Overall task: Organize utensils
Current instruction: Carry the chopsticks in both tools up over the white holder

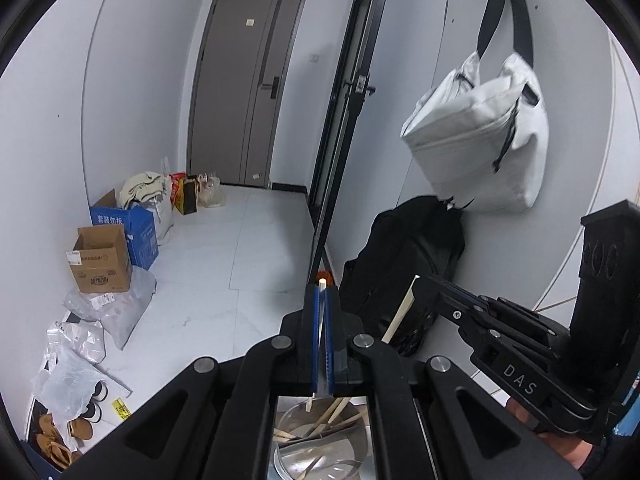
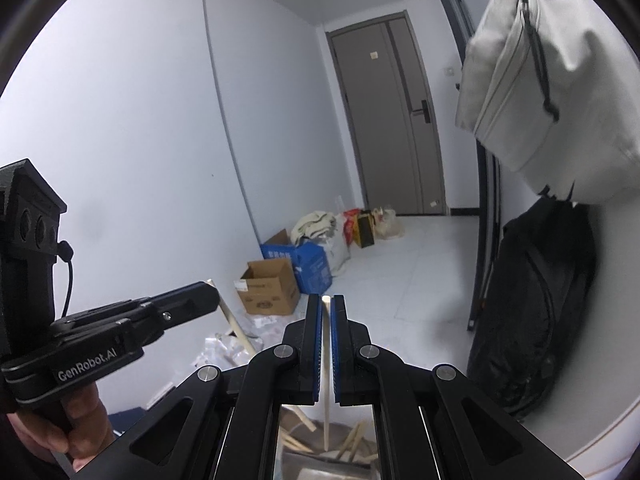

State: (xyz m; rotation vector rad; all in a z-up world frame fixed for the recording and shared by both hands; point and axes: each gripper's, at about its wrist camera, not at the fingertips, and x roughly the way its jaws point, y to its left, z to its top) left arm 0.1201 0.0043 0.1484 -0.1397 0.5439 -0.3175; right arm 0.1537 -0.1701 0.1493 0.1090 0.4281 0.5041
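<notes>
My left gripper [image 1: 320, 286] is shut on a pale wooden chopstick [image 1: 320, 320] that runs up between its blue pads. My right gripper [image 2: 327, 300] is shut on another pale chopstick [image 2: 327, 380]. Each gripper shows in the other's view: the right one [image 1: 416, 286] with its chopstick [image 1: 398, 312], the left one [image 2: 214, 294] with its chopstick [image 2: 236, 326]. Below both grippers, a metal container [image 1: 356, 444] holds several more chopsticks [image 1: 334, 412]; it also shows in the right wrist view [image 2: 320, 468].
A white bag [image 1: 480, 136] hangs on the right wall above a black backpack [image 1: 404, 264]. Cardboard boxes [image 1: 102, 260], a blue box [image 1: 136, 228], plastic bags and shoes [image 1: 60, 436] line the left wall. A grey door [image 1: 244, 92] stands at the far end.
</notes>
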